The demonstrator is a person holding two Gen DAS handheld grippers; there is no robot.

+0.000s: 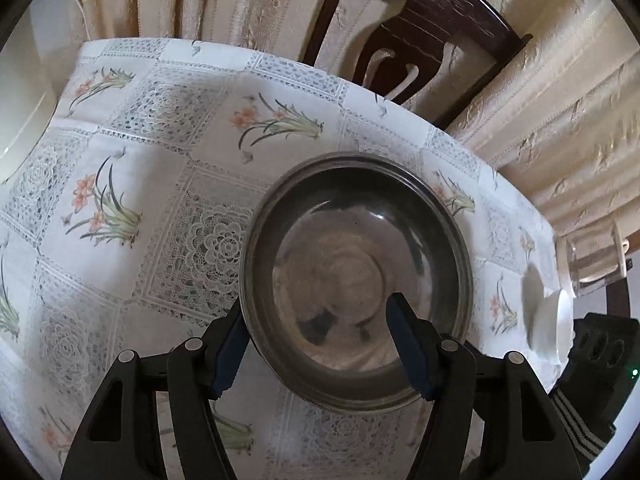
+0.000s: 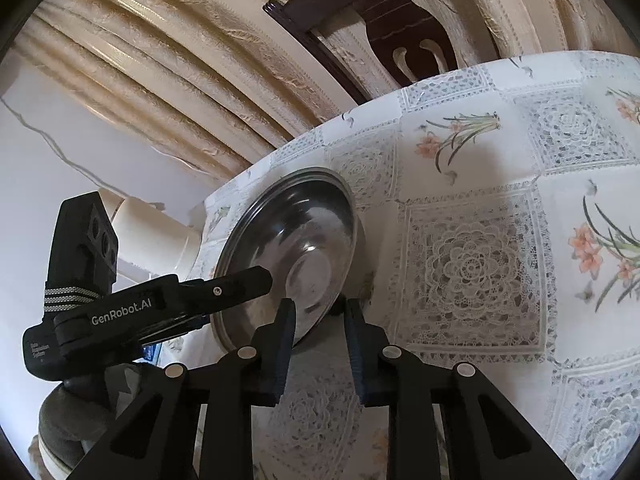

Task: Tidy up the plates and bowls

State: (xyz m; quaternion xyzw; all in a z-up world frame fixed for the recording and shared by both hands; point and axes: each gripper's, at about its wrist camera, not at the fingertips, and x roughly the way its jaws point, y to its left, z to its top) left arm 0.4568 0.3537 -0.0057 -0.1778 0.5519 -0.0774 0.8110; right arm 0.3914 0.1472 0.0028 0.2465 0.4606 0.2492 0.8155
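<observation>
A steel bowl sits on the flowered lace tablecloth. My left gripper is open and straddles the bowl's near rim, its left finger outside the wall and its right finger inside. The right wrist view shows that inner finger reaching into the bowl from the left. My right gripper is narrowed on the bowl's near edge, one finger inside and one outside. A white plate lies at the table's right edge. Beyond it I see the right gripper's body.
A dark wooden chair stands behind the table against cream curtains. Another white dish shows at the far left edge. A clear glass object is off the table's right side.
</observation>
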